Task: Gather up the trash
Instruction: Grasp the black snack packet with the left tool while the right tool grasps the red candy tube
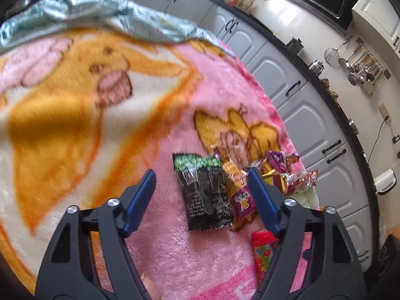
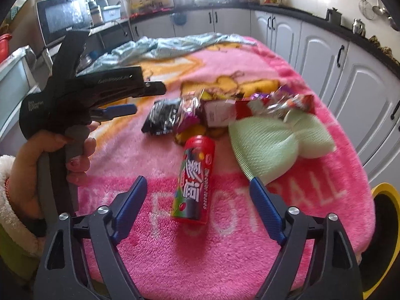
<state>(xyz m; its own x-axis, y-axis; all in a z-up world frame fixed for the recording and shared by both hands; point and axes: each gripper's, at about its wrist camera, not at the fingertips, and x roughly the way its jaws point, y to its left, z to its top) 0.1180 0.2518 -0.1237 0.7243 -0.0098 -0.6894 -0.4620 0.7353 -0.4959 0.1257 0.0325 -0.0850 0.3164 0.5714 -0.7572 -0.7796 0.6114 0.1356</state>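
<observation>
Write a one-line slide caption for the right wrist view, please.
Open right gripper hovers over a red candy tube on the pink blanket, wrappers piled behind.

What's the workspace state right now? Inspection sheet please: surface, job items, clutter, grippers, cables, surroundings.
Surface: pink cartoon blanket covering the table.
Job's things: black snack packet, pile of mixed wrappers beside it, red candy tube lying flat nearer the grippers.
Clutter: green mesh sponge right of the tube; crumpled light blue cloth at the far end.
Grippers: left gripper open, above the black packet; right gripper open, around the tube's line, holding nothing.
Cables: one cord from a wall socket.
Surroundings: kitchen cabinets, microwave, hanging utensils, yellow-rimmed bin at the table's right edge.
</observation>
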